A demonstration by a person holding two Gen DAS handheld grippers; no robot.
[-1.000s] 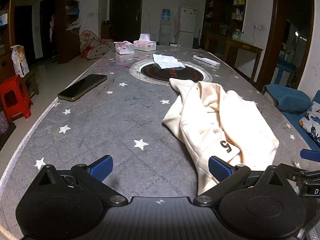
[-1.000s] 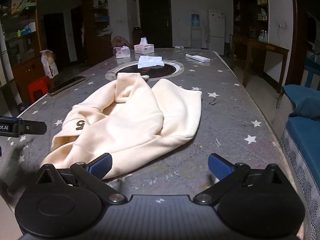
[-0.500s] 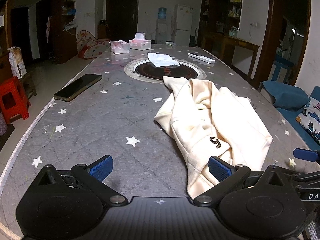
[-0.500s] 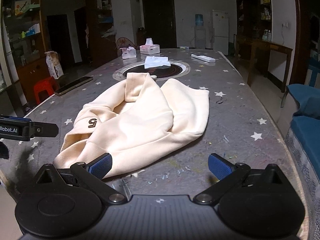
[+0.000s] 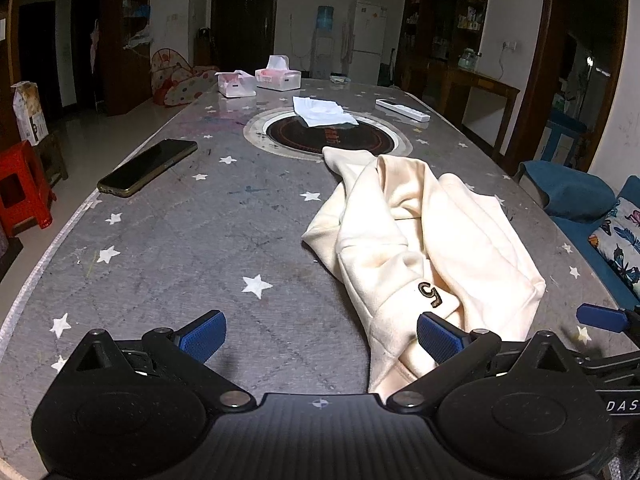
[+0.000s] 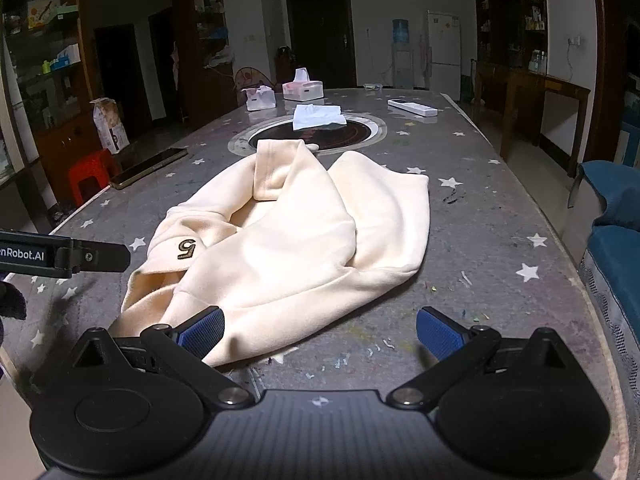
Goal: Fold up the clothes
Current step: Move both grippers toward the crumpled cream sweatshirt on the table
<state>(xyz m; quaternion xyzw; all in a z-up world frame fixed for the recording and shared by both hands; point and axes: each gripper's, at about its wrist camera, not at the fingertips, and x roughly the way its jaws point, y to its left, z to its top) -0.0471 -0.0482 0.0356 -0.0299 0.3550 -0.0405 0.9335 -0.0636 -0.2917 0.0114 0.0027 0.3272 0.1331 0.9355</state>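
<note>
Garment [image 6: 288, 240] crumpled mid-table [image 6: 500, 220], near hem between both grippers' wide, empty jaws, bare tabletop either side.

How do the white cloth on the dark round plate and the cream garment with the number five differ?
The white cloth is small and far away; the cream garment is much bigger and lies close to both open grippers. The cloth is plain white and fairly flat; the garment is cream, bunched in thick folds, and bears a dark 5. Both lie loose on the starred table.
</note>
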